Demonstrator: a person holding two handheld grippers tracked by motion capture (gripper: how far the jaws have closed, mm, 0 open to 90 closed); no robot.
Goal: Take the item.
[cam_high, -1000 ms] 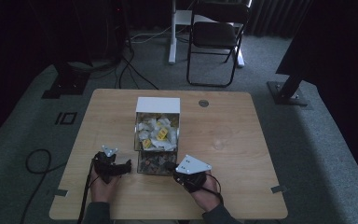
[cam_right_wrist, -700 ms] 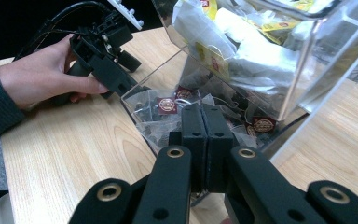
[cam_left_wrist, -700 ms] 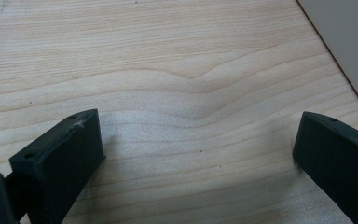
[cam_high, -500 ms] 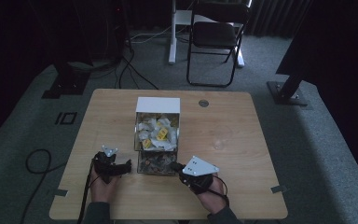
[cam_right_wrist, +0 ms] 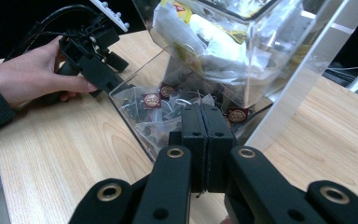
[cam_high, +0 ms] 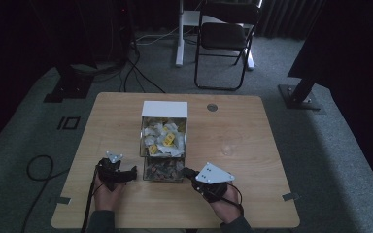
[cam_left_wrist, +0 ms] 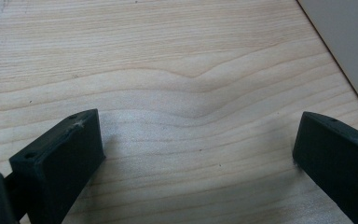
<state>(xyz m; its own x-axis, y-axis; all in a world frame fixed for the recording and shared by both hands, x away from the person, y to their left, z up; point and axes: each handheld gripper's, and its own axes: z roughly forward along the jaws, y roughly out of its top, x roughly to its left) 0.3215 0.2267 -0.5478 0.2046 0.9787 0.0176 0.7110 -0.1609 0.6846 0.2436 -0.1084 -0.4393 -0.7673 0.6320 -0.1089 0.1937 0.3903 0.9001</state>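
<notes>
Right tool (cam_right_wrist: 206,122): jaws pressed flat together, nothing between them, tips at the near lower wall of the clear dispenser box (cam_right_wrist: 242,56). In the high view the right tool (cam_high: 190,173) lies at the box's near right corner, carried by the right hand (cam_high: 223,201). Left tool (cam_left_wrist: 196,154): jaws wide apart over bare wood, holding nothing; in the high view the left tool (cam_high: 132,171) sits just beside the box's near left corner, gripped by the left hand (cam_high: 108,194). The dispenser box (cam_high: 164,145) stands upright at the middle of the desk (cam_high: 252,145); its upper compartment holds white and yellow sachets (cam_high: 162,138), its lower tray dark sachets (cam_right_wrist: 168,105). A folding chair (cam_high: 226,41) stands on the floor beyond the box, past the desk's far edge.
</notes>
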